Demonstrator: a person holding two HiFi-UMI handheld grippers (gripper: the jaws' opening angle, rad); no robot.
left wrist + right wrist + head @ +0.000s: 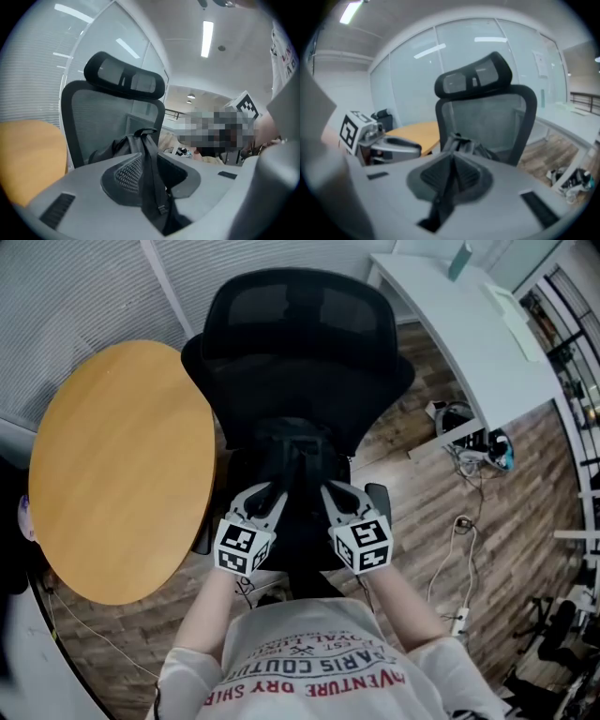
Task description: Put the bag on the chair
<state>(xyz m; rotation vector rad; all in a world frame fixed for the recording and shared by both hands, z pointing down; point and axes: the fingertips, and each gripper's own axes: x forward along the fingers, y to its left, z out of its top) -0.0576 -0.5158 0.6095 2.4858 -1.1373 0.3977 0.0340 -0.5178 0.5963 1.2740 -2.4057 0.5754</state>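
A black bag (295, 451) rests on the seat of the black mesh office chair (291, 343), against its backrest. My left gripper (275, 495) reaches to the bag from the near left. One black strap (151, 187) runs between its jaws and lies along the left pad (126, 173), with a dark gap on the right side. My right gripper (330, 495) comes in from the near right and is shut on another black strap (440, 201). In both gripper views the bag (119, 145) (473, 149) slumps just ahead of the jaws.
A round wooden table (122, 465) stands close to the chair's left side. A white desk (469, 334) runs along the far right, with cables and a power strip (459, 615) on the wood floor beside it. Glass walls stand behind the chair.
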